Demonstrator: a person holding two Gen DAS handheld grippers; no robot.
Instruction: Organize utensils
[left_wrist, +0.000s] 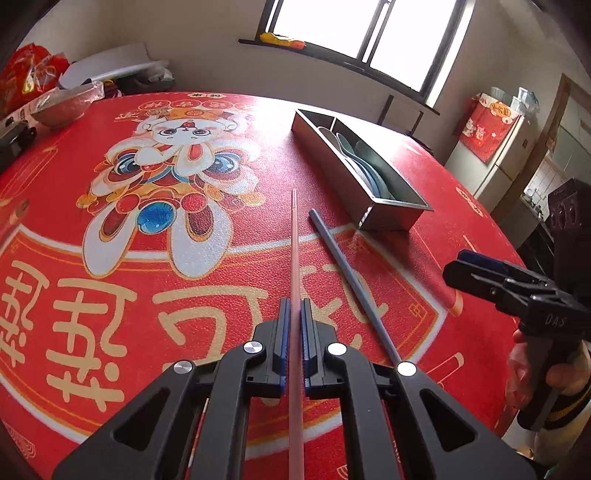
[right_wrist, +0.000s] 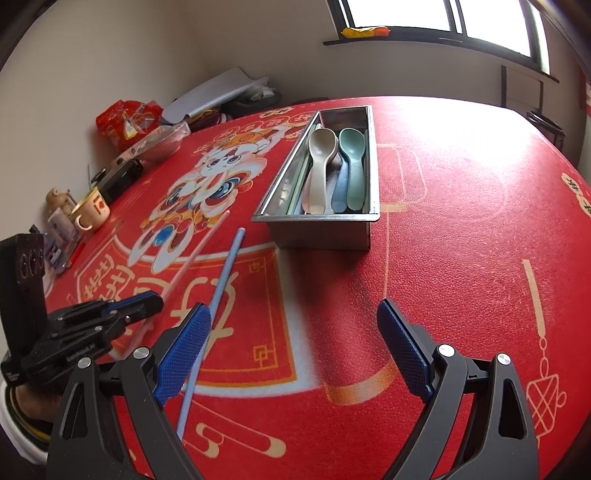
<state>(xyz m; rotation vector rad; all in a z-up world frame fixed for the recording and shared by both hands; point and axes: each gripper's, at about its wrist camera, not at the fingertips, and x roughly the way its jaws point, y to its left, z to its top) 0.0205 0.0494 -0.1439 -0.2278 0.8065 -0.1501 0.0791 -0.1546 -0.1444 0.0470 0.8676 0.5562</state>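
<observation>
Left gripper (left_wrist: 294, 314) clamped on pink chopstick (left_wrist: 294, 236), tip pointing toward the lion print. Right gripper (right_wrist: 293, 325) spread wide, holding nothing. Blue chopstick (right_wrist: 221, 288) flat on red tablecloth (right_wrist: 461, 258) (probably touching its left finger). Spoons (right_wrist: 332, 170) in steel tray (right_wrist: 321, 221).

Both handheld tools are showing black plastic frames with round silver screws. The left gripper (left_wrist: 294, 314) and right gripper (right_wrist: 293, 332) are wearing blue textured pads. A dark, yellow-striped cuff (left_wrist: 569, 410) is covering one wrist.
</observation>
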